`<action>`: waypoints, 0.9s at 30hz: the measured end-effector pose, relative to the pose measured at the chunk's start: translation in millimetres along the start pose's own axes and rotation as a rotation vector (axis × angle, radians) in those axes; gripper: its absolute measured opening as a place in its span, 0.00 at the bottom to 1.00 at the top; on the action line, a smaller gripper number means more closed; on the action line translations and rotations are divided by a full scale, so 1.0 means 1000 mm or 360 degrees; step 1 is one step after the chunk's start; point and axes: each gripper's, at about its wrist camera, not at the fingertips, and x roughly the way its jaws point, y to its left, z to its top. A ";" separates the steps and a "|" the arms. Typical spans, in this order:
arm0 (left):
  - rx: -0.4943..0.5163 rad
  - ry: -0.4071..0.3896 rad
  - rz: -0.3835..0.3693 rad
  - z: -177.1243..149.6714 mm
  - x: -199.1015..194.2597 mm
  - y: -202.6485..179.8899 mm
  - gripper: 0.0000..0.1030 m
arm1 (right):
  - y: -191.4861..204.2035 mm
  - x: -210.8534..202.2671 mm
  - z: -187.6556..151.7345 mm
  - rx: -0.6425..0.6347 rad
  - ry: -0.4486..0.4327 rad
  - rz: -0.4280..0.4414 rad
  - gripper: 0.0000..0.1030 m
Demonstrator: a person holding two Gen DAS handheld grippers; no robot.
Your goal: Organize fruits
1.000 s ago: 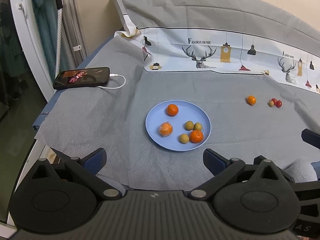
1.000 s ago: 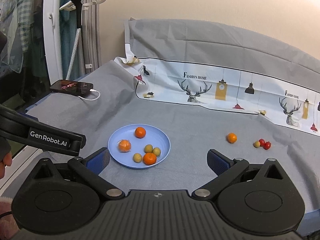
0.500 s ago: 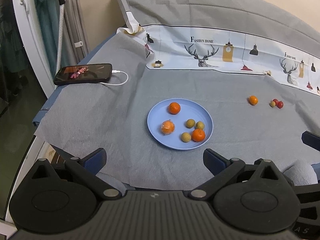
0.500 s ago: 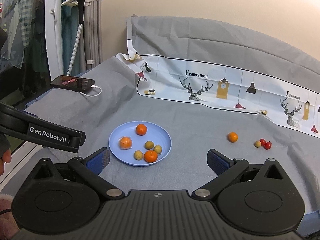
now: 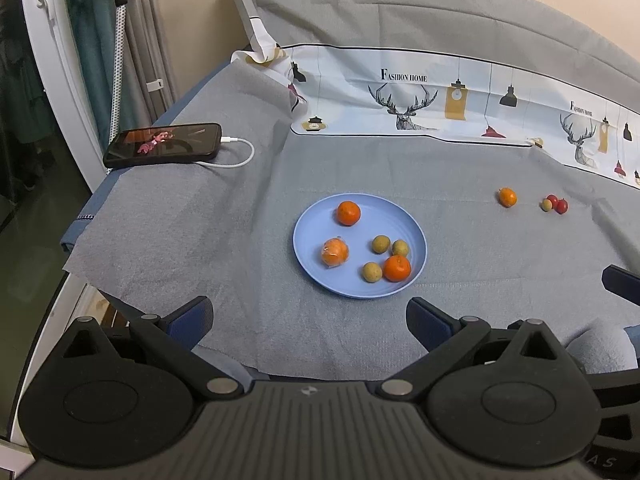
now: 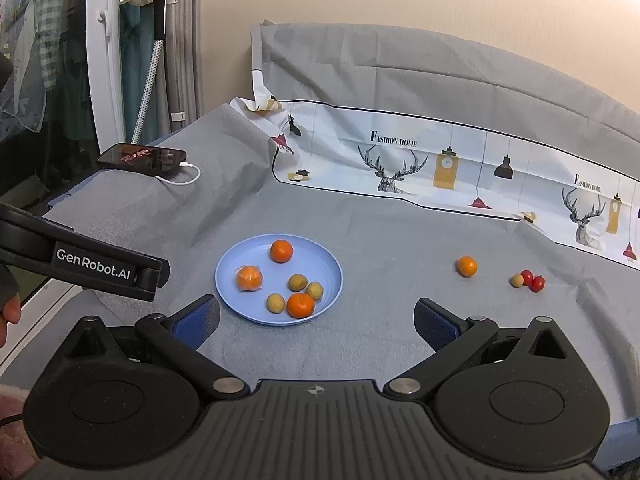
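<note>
A blue plate [image 5: 402,220] [image 6: 324,258] sits mid-cloth, holding three oranges, one in plastic wrap [image 5: 335,252] [image 6: 249,278], and three small yellow-green fruits [image 5: 381,244] [image 6: 298,282]. To its right on the cloth lie a loose orange [image 5: 507,197] [image 6: 467,266], a small yellow fruit [image 5: 546,205] [image 6: 517,280] and two red cherry tomatoes [image 5: 558,204] [image 6: 533,280]. My left gripper [image 5: 310,316] is open and empty, near the front edge before the plate. My right gripper [image 6: 316,318] is open and empty, just right of the plate's front.
A phone [image 5: 164,145] [image 6: 142,158] with a white charging cable lies at the far left edge of the grey cloth. A patterned white sheet [image 5: 440,96] rises at the back. The left gripper's body [image 6: 92,266] shows at the right view's left side.
Both grippers have drawn back and shifted slightly left, so the plate and fruits sit a little further right and away. Both stay open and empty. No fruit has moved.
</note>
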 end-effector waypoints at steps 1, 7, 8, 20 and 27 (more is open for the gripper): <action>0.0000 0.0002 0.0001 0.000 0.000 0.000 1.00 | 0.000 0.000 0.000 0.0000 0.0001 0.0001 0.99; -0.0001 0.0011 0.0005 0.002 0.003 0.001 1.00 | -0.001 0.003 -0.001 -0.0003 0.0006 0.0007 0.99; 0.0001 0.0012 0.0006 0.002 0.003 0.001 1.00 | 0.000 0.004 -0.001 -0.0004 0.0009 0.0007 0.99; 0.0004 0.0046 0.0013 0.010 0.014 -0.001 1.00 | -0.002 0.014 -0.001 -0.0011 0.0044 0.0019 0.99; 0.0012 0.0076 0.0016 0.014 0.024 -0.004 1.00 | -0.005 0.025 -0.001 0.0003 0.0078 0.0017 0.99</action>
